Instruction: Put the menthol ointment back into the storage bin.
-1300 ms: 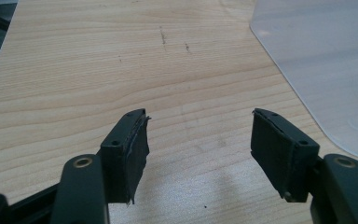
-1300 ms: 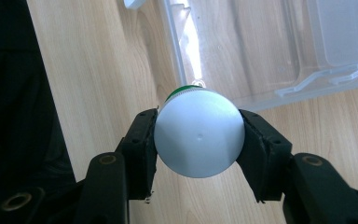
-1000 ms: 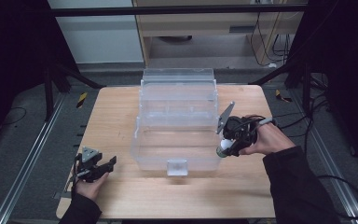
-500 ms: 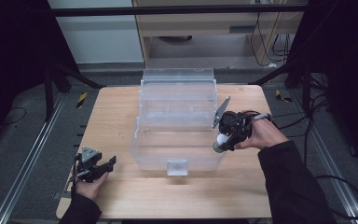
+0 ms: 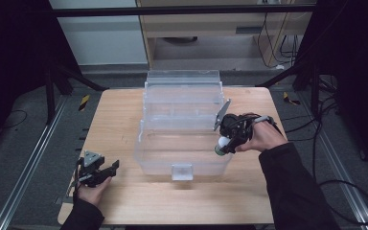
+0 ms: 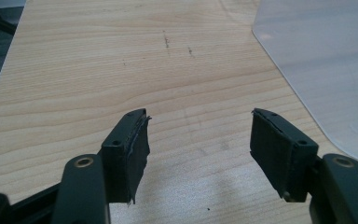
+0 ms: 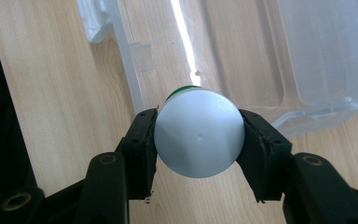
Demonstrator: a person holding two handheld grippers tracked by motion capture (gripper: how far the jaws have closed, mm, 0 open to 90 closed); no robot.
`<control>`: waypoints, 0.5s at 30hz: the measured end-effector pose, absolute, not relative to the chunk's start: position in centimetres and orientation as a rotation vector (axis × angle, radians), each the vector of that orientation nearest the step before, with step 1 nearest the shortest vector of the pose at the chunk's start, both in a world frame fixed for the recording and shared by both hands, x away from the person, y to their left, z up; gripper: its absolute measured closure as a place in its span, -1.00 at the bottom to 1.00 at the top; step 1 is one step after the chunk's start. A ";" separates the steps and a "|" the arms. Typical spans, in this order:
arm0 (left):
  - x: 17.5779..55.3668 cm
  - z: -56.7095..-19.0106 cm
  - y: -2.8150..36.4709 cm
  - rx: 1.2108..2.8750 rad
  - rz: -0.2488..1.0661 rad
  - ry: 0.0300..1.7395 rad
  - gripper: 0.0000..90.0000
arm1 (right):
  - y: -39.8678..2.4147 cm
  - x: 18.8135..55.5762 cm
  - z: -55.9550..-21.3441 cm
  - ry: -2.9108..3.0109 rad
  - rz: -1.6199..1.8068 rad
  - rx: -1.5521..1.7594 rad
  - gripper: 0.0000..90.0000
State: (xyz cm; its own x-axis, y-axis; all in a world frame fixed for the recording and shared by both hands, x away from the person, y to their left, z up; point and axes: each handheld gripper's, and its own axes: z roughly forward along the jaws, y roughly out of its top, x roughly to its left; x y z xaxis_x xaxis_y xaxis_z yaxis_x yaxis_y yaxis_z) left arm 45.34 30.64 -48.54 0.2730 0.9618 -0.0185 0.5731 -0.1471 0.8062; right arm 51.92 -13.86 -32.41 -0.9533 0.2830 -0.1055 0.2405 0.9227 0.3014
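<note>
surface: wooden counter [image 5: 120, 120] | on it: clear plastic box [image 5: 182, 158], lid open, centre | left hand [image 5: 92, 189] rests near front-left corner

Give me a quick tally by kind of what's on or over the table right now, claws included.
Clear plastic storage box, open: 1
White bottle with green band, held over the box's right edge: 1
Claws: 2, the left claw open near the table's front left corner, the right claw shut on the bottle
Total: 4
</note>
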 end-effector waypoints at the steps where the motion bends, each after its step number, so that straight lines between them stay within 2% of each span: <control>1: 45.3 -48.5 30.6 1.823 0.683 1.391 -0.19 | -13.8 52.0 -32.5 2.936 0.432 0.386 0.12; 15: 45.3 -48.5 30.7 1.819 0.685 1.390 -0.18 | -13.1 52.7 -33.9 2.941 0.396 0.384 0.12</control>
